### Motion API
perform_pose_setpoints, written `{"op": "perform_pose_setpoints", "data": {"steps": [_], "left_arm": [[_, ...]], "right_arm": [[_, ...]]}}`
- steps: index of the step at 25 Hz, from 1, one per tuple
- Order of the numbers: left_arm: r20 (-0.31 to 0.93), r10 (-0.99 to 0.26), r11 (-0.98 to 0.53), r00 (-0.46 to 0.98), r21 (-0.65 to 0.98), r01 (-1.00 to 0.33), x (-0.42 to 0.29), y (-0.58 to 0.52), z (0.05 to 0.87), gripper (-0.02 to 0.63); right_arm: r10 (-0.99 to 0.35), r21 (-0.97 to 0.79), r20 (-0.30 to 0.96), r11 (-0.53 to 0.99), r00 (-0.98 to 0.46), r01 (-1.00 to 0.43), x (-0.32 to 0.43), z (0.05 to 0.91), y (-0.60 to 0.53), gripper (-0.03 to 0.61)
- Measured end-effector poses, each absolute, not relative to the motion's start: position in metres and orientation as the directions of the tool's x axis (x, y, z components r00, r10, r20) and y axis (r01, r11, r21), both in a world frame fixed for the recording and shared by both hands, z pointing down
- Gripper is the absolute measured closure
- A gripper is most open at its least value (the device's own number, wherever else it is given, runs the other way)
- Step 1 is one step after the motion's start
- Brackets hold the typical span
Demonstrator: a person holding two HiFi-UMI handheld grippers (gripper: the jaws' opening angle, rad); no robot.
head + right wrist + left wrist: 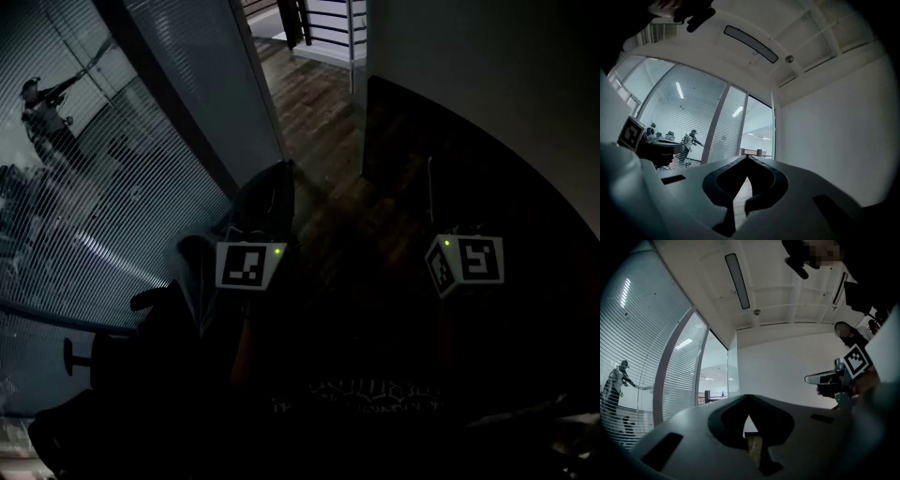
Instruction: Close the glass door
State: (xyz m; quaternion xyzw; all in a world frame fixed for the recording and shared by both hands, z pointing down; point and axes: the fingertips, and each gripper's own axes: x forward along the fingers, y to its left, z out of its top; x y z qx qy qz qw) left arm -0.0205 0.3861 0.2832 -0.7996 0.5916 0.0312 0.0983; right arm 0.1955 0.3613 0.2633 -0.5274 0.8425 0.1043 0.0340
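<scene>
Left gripper [749, 399] has its jaws pressed together, tips meeting with nothing between them. The right gripper [747, 161] is likewise closed tip to tip and holds nothing. In the dim head view both are held side by side and pointing forward. Their marker cubes, one on the left [248, 265] and one on the right [466, 262], are the brightest things in the lower half.

The glass door [202, 80], a leaf with fine frosted stripes, stands at the left side of an open passage, ahead of the left gripper and apart from both. Through the gap beside it runs a wooden floor [314, 103], with a railing [323, 23] at its far end. A white wall [469, 47] bounds the passage on the right.

Left of the door, past a dark post [164, 94], a wider striped glass wall [103, 225] carries the faint figure of a person [47, 117] with one arm stretched out. Overhead, the left gripper view shows a long dark ceiling lamp [737, 280].
</scene>
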Motion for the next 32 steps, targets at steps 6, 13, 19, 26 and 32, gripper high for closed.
{"op": "perform_pose_setpoints", "data": {"steps": [6, 13, 19, 26, 32], "left_arm": [[-0.179, -0.936, -0.283, 0.303, -0.129, -0.950, -0.020, 0.387, 0.279, 0.612], [-0.176, -0.935, -0.286, 0.307, -0.134, -0.949, -0.017, 0.385, 0.280, 0.612], [-0.168, -0.934, -0.297, 0.315, -0.125, -0.947, -0.012, 0.383, 0.287, 0.612], [-0.177, -0.930, -0.305, 0.323, -0.126, -0.944, 0.001, 0.379, 0.292, 0.612], [-0.190, -0.920, -0.320, 0.344, -0.147, -0.936, 0.025, 0.374, 0.292, 0.612]], "right_arm": [[-0.882, 0.137, -0.164, 0.423, -0.441, -0.896, 0.195, 0.265, 0.361, 0.580], [-0.879, 0.131, -0.162, 0.430, -0.448, -0.893, 0.196, 0.267, 0.359, 0.580], [-0.881, 0.096, -0.159, 0.435, -0.446, -0.895, 0.201, 0.274, 0.356, 0.580], [-0.874, 0.089, -0.154, 0.452, -0.460, -0.888, 0.211, 0.283, 0.350, 0.580], [-0.872, 0.061, -0.174, 0.454, -0.457, -0.889, 0.227, 0.282, 0.343, 0.580]]}}
